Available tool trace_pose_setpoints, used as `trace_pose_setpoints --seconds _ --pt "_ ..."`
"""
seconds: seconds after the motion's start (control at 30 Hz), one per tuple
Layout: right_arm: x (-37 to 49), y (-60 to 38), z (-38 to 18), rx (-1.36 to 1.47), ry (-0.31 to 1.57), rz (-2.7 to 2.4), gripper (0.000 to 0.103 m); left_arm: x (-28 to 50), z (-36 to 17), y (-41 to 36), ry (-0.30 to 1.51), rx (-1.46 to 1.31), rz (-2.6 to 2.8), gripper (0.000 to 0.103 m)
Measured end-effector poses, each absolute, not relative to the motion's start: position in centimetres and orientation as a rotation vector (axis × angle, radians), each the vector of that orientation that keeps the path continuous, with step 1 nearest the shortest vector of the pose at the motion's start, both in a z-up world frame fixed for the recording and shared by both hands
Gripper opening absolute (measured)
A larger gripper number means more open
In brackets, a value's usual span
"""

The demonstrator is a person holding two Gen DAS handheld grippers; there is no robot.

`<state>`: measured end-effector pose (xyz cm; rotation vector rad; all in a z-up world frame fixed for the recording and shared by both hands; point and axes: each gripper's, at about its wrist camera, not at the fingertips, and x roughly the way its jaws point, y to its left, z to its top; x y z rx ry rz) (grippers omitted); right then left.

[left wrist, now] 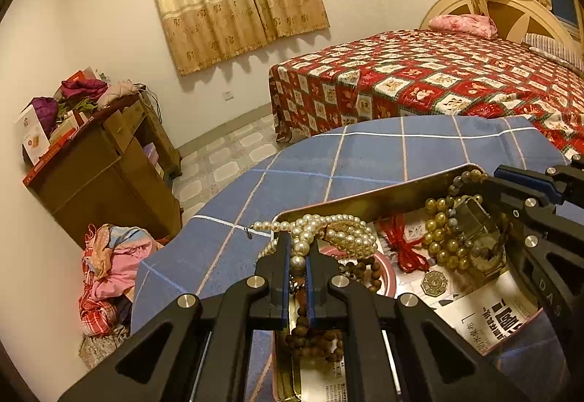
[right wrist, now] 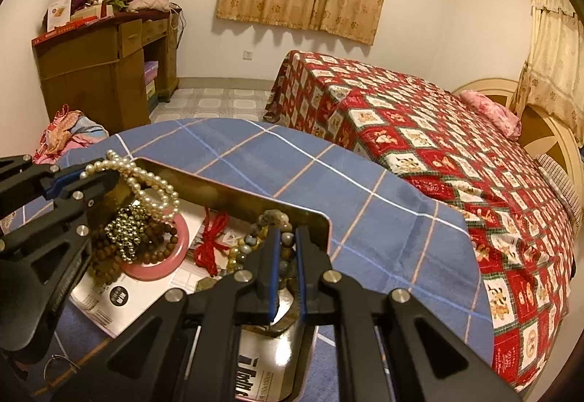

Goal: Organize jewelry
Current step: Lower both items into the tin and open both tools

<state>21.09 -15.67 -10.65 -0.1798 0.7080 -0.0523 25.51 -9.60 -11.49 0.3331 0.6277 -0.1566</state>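
A gold metal tray (left wrist: pixel 365 199) lined with printed paper sits on the blue checked cloth. My left gripper (left wrist: pixel 298 256) is shut on a white pearl necklace (left wrist: pixel 343 232) at the tray's left end; it also shows in the right wrist view (right wrist: pixel 153 186). My right gripper (right wrist: pixel 286 245) is shut on a strand of yellow and grey stone beads (right wrist: pixel 281 241), seen as a heap in the left wrist view (left wrist: pixel 449 234). Brown wooden beads (left wrist: pixel 310 336), a pink bangle (right wrist: pixel 175 248), a red cord knot (left wrist: pixel 401 241) and an octagonal coin (left wrist: pixel 434 281) lie in the tray.
The blue checked table cloth (right wrist: pixel 365 190) ends at a round edge beyond the tray. A bed with a red patterned cover (right wrist: pixel 438 132) stands to the right. A wooden desk (right wrist: pixel 98 62) piled with clothes and a heap of laundry (left wrist: pixel 109 267) are at the left.
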Motion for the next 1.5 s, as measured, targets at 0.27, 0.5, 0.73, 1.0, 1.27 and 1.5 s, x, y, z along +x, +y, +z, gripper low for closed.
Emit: trace_pose_setpoints --seconds 0.27,0.5,0.73,1.0,1.27,1.5 --pt "21.7 -15.6 -11.5 -0.188 0.737 -0.045 0.010 25.9 -12.0 -9.5 0.645 0.345 -0.153 0.006" --pt "21.7 -15.5 -11.6 -0.191 0.742 -0.046 0.010 25.8 -12.2 -9.5 0.648 0.346 -0.153 0.006" --pt "21.6 -15.6 -11.7 -0.192 0.743 -0.043 0.010 25.9 -12.4 -9.4 0.658 0.347 -0.154 0.006" --pt "21.4 -15.8 -12.0 -0.188 0.746 -0.052 0.011 25.6 -12.1 -9.0 0.649 0.344 -0.121 0.011" --pt "20.9 -15.7 -11.9 -0.188 0.743 -0.057 0.023 24.7 -11.2 -8.7 0.598 0.352 -0.086 0.067" --pt "20.5 -15.8 -11.6 -0.190 0.718 -0.069 0.050 25.0 -11.4 -8.6 0.605 0.362 -0.070 0.069"
